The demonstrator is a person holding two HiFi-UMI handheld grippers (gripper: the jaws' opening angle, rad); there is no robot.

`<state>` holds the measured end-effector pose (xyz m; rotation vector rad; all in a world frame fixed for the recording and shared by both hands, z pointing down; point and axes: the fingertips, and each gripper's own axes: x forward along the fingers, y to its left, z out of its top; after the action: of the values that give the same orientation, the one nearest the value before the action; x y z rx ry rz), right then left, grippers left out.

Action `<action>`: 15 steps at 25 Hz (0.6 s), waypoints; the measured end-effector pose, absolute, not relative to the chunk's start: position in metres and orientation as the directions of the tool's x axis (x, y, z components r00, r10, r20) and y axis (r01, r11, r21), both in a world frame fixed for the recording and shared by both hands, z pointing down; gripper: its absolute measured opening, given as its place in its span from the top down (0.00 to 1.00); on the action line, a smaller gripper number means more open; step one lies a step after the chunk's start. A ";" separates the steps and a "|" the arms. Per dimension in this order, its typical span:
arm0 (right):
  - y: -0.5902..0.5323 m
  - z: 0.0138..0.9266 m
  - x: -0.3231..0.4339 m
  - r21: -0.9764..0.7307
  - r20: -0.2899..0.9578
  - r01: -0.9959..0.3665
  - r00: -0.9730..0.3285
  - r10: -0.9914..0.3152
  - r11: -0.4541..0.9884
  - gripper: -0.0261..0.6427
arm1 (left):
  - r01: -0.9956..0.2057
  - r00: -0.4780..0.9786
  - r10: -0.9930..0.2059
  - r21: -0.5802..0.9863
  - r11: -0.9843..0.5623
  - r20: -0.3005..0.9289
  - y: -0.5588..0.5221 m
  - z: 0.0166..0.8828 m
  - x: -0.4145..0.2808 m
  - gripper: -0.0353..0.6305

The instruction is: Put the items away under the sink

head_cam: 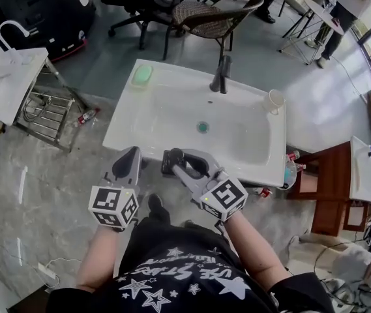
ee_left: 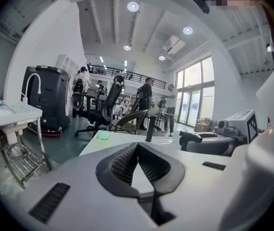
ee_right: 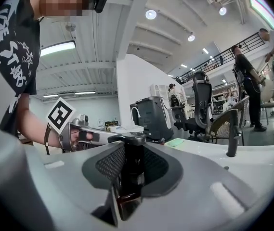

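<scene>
A white sink basin (head_cam: 165,109) stands in front of me with a dark faucet (head_cam: 222,75), a green soap bar (head_cam: 141,75) and a white cup (head_cam: 274,100) on it. My right gripper (head_cam: 172,162) hovers at the basin's near edge, shut on a small dark bottle (ee_right: 130,174) with a grey cap; the bottle stands upright between the pads. My left gripper (head_cam: 132,159) is just to its left, shut, with nothing between its fingertips (ee_left: 137,146). The right gripper (ee_left: 211,142) shows at the right of the left gripper view.
Small bottles stand on the floor by the basin's right side (head_cam: 292,167), and another lies at its left (head_cam: 87,116). A metal rack with a small white sink (head_cam: 15,77) is at the left, a wooden cabinet (head_cam: 332,188) at the right, and a chair (head_cam: 211,15) behind.
</scene>
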<state>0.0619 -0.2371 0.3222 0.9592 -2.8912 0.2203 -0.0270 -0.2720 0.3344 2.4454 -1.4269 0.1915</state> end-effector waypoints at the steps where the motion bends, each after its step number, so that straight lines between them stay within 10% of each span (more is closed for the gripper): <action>1: -0.228 0.325 0.069 -0.105 0.133 -0.598 -0.800 -0.585 0.795 0.83 | -0.870 0.492 -0.828 0.188 -0.456 0.270 -0.262 0.335 -0.022 0.93; 15: -0.124 0.401 0.131 -0.166 0.214 -0.553 -0.829 -0.517 0.817 0.83 | -0.918 0.395 -0.854 0.181 -0.353 0.338 -0.134 0.380 0.031 0.93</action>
<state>0.1312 -0.1242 0.4007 0.8424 -2.8411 0.3315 0.0307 -0.1344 0.3805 2.3192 -1.5382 0.2634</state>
